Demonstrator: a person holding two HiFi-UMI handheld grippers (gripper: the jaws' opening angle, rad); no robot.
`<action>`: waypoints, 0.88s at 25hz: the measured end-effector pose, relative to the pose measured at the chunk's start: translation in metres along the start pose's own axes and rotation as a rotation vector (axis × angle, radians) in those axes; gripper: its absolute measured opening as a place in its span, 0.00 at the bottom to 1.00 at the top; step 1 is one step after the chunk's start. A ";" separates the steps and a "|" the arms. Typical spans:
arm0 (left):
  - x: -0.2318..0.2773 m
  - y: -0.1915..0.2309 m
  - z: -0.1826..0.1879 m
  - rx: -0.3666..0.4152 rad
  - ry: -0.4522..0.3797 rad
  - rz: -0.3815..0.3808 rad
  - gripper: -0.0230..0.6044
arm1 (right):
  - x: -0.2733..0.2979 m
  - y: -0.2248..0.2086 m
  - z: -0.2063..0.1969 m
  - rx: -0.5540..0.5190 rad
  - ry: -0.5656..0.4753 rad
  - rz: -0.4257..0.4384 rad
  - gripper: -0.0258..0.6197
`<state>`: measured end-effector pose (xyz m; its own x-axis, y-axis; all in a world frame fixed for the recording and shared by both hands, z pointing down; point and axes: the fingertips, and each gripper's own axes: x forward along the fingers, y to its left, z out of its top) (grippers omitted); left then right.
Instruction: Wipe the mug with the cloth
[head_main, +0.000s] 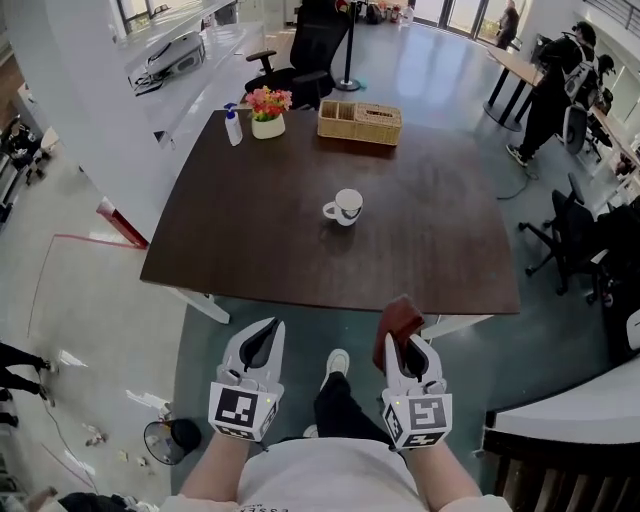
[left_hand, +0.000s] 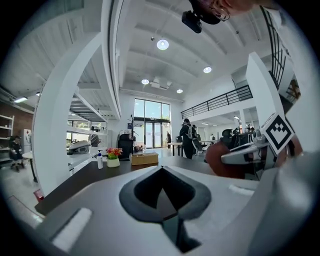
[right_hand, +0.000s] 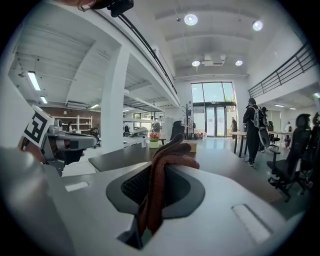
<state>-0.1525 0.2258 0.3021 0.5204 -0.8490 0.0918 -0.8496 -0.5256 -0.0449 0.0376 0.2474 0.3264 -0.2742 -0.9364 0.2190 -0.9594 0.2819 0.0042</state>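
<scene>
Head view: left gripper (head_main: 262, 340) is hovering short of the table's near edge, its jaws pressing together with nothing between them. Right gripper (head_main: 405, 345) is pinching a rust-red cloth (head_main: 398, 318), which is bunching in soft folds above the jaw tips. White mug (head_main: 346, 207), glossy and handle to the left, is sitting upright near the middle of the dark brown table (head_main: 250, 240), well apart from both grippers. A woven basket (head_main: 360, 122), a flower pot (head_main: 268, 113) and a spray bottle (head_main: 233, 127) are standing along the far edge.

Left gripper view: dark pads are meeting at their tips, empty. An open office with white columns and glass doors is showing beyond.

Right gripper view: jaws are clamping narrow on the cloth, its ribbed folds draping over the ridged pads.
</scene>
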 end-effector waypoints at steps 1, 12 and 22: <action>0.016 0.007 0.000 0.000 0.006 0.005 0.04 | 0.016 -0.008 0.004 0.002 0.001 0.005 0.16; 0.177 0.049 0.010 0.052 0.068 0.008 0.04 | 0.167 -0.091 0.031 -0.002 0.053 0.092 0.16; 0.261 0.065 -0.039 -0.082 0.136 -0.136 0.04 | 0.259 -0.099 -0.004 0.021 0.162 0.200 0.16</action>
<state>-0.0751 -0.0282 0.3617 0.6187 -0.7527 0.2248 -0.7796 -0.6236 0.0576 0.0619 -0.0225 0.3867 -0.4466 -0.8161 0.3669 -0.8886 0.4525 -0.0752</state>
